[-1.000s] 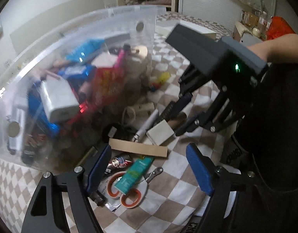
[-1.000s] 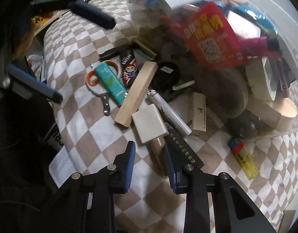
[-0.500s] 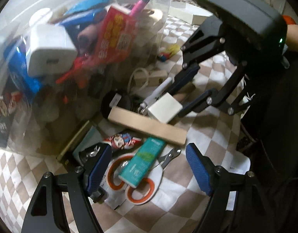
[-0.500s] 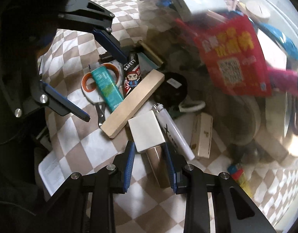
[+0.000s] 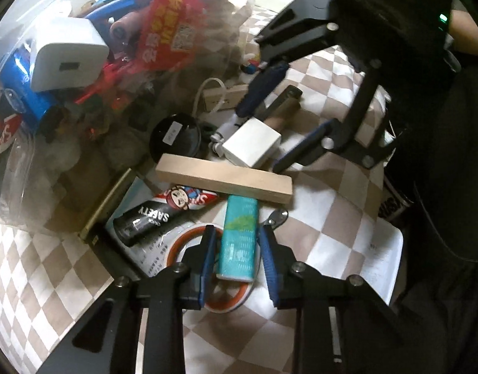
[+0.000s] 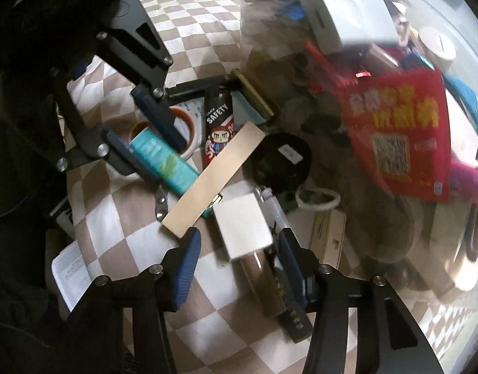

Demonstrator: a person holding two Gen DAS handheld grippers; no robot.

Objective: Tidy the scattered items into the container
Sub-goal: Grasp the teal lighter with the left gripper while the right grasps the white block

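Note:
Loose items lie on a checkered cloth beside a clear plastic container (image 5: pixel 36 168) (image 6: pixel 426 249) stuffed with packs and boxes. My left gripper (image 5: pixel 235 230) (image 6: pixel 167 163) points down over a teal box (image 5: pixel 240 240) (image 6: pixel 164 159). Its jaws are closing, and the blue pads sit against the box's long sides. The box lies on orange-handled scissors (image 5: pixel 226 305), its far end under a wooden block (image 5: pixel 223 180) (image 6: pixel 214 180). My right gripper (image 6: pixel 239 237) (image 5: pixel 259 140) straddles a white block (image 6: pixel 242 230) (image 5: pixel 251 145) and a brown tube (image 6: pixel 260 280). Its jaws are opening, with both pads clear of the block.
A black Safety pack (image 5: pixel 145 221) (image 6: pixel 218 115), a black round lid (image 5: pixel 175 138), a white marker (image 6: pixel 274 212), a small wooden box (image 6: pixel 327 240) and a black strip with gold lettering (image 6: pixel 292 314) lie nearby. A paper sheet (image 5: pixel 379 265) hangs at the cloth's edge.
My left gripper has come down over the teal box and its jaws have narrowed onto it. My right gripper's jaws have widened around the white block.

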